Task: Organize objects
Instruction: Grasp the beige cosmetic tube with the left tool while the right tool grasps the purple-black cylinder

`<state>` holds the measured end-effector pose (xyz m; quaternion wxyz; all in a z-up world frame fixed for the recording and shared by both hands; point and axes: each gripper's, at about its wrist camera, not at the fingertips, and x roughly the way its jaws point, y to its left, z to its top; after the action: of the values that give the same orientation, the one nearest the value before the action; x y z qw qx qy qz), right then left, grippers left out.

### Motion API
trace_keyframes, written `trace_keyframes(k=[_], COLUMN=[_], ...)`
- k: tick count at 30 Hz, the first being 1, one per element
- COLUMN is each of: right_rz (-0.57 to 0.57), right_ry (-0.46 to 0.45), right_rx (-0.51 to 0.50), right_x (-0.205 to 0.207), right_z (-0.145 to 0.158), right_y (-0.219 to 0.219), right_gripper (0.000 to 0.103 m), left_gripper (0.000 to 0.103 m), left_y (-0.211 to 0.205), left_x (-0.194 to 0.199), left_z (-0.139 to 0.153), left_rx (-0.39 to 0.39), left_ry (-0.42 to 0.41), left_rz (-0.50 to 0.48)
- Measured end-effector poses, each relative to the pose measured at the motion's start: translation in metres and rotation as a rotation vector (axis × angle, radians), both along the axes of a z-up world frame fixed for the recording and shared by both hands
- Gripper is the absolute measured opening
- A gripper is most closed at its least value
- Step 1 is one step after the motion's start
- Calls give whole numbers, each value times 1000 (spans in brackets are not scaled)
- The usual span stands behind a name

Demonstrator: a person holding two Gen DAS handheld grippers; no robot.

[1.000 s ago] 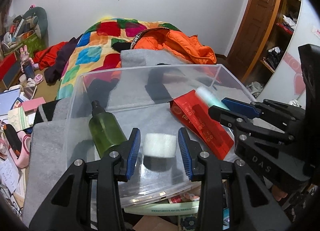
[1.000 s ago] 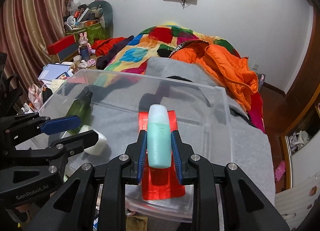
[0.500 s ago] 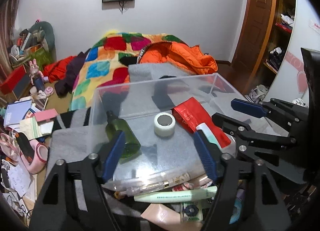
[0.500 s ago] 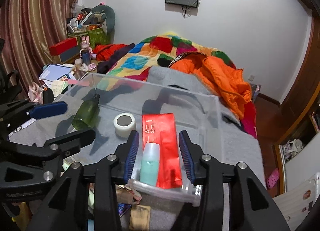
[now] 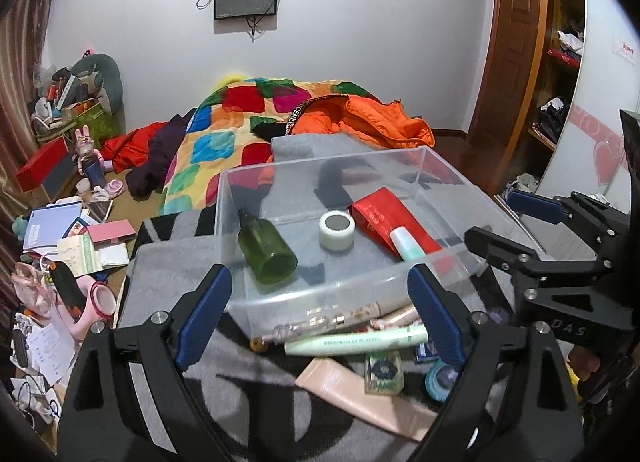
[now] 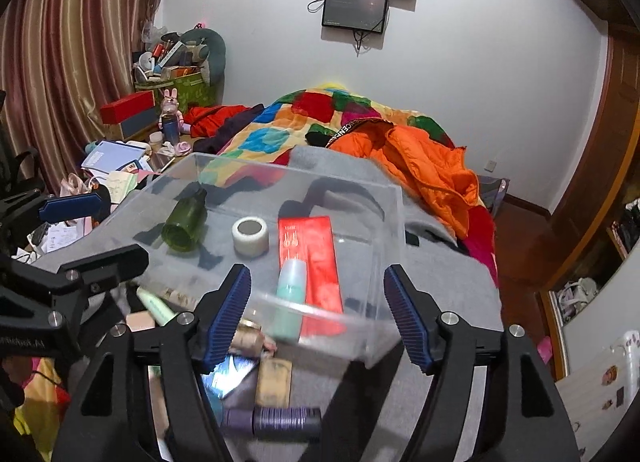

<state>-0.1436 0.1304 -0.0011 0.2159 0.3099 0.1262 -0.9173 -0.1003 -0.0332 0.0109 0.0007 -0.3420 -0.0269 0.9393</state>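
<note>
A clear plastic bin (image 5: pixel 436 166) (image 6: pixel 384 198) sits on a grey blanket. Inside lie a green bottle (image 5: pixel 266 248) (image 6: pixel 186 222), a white tape roll (image 5: pixel 337 229) (image 6: pixel 250 235), a red packet (image 5: pixel 384 214) (image 6: pixel 312 250) and a mint-green bottle (image 5: pixel 406 243) (image 6: pixel 290 296) resting on the packet. My left gripper (image 5: pixel 320 316) is open and empty, in front of the bin's near wall. My right gripper (image 6: pixel 318 312) is open and empty, at the bin's near right corner. Loose tubes (image 5: pixel 356 340), a beige packet (image 5: pixel 368 394) and a purple cylinder (image 6: pixel 286 418) lie before the bin.
A bed with a patchwork quilt (image 5: pixel 240 122) and an orange jacket (image 5: pixel 372 122) lies behind the bin. Cluttered books and boxes (image 5: pixel 76 230) are at the left. A wooden door and shelves (image 5: pixel 560 62) stand at the right.
My right gripper opened and dropped the mint-green bottle onto the red packet in the bin. Both grippers opened wide and drew back from the bin.
</note>
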Motion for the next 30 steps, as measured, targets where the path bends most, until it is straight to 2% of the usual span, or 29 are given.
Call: trace_keyframes(k=[4, 12, 19, 24, 30], right_rz=[-10, -49, -54, -51, -47], right_ry=[-21, -80, -167, -183, -213], right_rx=[-28, -52, -95, -83, -86], right_x=[8, 23, 30, 37, 38], right_z=[-4, -22, -42, -53, -65], right_y=[12, 32, 43, 41, 41], right_gripper=[73, 73, 73, 73, 75], left_gripper=[92, 94, 94, 94, 94], left_y=[0, -5, -11, 4, 32], left_x=[9, 24, 31, 37, 58], left_z=[-5, -35, -66, -78, -77], left_rx=[7, 21, 100, 127, 108], left_ry=[-10, -75, -157, -195, -180], left_rz=[7, 26, 36, 3, -55])
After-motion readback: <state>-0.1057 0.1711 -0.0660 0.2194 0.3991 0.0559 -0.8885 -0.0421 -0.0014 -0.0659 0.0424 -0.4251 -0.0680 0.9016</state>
